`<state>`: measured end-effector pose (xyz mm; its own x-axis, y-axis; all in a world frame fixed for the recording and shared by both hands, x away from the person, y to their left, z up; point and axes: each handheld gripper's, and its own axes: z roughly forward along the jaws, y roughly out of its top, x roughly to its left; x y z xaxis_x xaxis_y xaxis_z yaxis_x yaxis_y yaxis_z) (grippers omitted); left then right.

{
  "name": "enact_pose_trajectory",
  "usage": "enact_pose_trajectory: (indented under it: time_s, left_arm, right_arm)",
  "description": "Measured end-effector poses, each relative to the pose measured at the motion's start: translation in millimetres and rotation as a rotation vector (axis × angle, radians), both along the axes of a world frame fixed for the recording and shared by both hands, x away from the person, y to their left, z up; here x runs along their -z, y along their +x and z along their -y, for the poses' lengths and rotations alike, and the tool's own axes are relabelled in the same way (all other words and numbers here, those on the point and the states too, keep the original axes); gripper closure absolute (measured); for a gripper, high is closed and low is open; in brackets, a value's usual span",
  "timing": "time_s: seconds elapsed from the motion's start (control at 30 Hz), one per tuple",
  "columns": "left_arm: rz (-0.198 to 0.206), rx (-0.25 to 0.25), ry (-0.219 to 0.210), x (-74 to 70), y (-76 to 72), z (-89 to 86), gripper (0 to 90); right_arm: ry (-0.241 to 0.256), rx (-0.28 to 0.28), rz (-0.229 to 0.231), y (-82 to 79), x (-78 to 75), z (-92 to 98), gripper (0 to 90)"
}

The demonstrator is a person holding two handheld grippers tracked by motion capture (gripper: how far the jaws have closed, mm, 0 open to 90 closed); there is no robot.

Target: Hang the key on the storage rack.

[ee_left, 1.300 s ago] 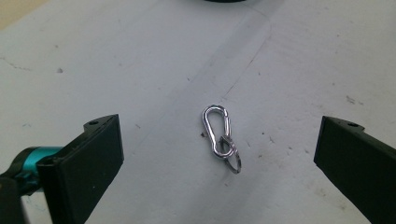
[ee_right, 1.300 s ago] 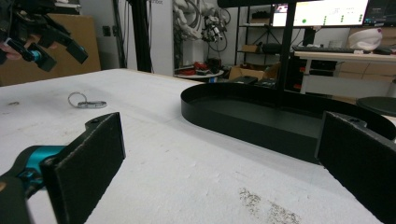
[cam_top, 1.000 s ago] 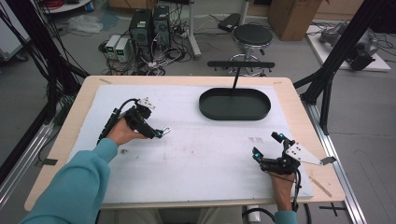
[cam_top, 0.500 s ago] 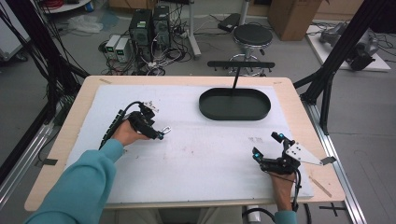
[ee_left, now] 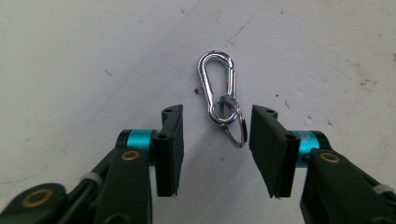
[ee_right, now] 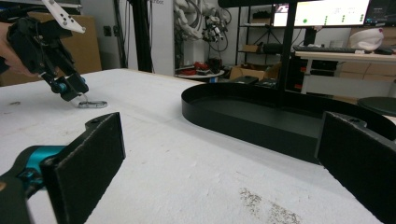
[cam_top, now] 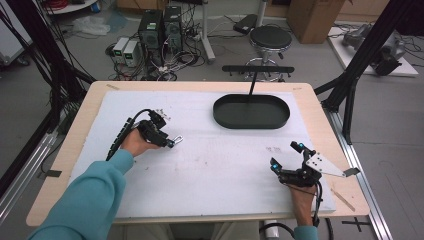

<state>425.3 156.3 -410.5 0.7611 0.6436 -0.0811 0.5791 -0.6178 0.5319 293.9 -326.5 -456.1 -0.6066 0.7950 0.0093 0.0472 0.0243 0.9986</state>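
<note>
In the high view, the left gripper [cam_top: 170,143] is held over the white mat [cam_top: 225,170], the right gripper [cam_top: 286,157] near its right edge, jaws apart. In the left gripper view, a silver carabiner [ee_left: 218,87] with 1 key ring [ee_left: 236,126] lies between spread jaws, ungrasped. In the right gripper view, the black tray [ee_right: 261,116] is seen between released jaws.

1 carabiner [ee_left: 216,87], 1 keyring [ee_left: 237,127], 1 tray [cam_top: 251,111], 2 grippers.

no readable text, labels or numbers
</note>
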Motion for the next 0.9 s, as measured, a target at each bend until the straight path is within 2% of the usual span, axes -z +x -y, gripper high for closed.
enact_pose_trajectory:
  time_s: [0.13, 0.17, 0.37, 0.9]
  left_arm:
    - [-0.019, -0.014, -0.004, 0.2, 0.1, 1.1, 61.0]
    - [-0.02, -0.013, -0.004, 0.2, 0.1, 1.1, 66.2]
    - [-0.037, -0.028, -0.004, -0.4, 0.0, 1.5, 74.0]
    - [-0.051, -0.036, -0.005, -0.8, 0.4, 1.5, 83.8]
  right_arm:
    - [0.003, 0.001, -0.003, -0.2, 0.1, -0.1, 0.8]
    - [0.004, 0.001, -0.006, -0.4, 0.0, 0.0, 0.8]
    - [0.006, -0.001, -0.006, -0.2, 0.0, 0.1, 0.8]
    - [0.006, 0.0, -0.006, -0.1, 0.0, 0.1, 0.8]
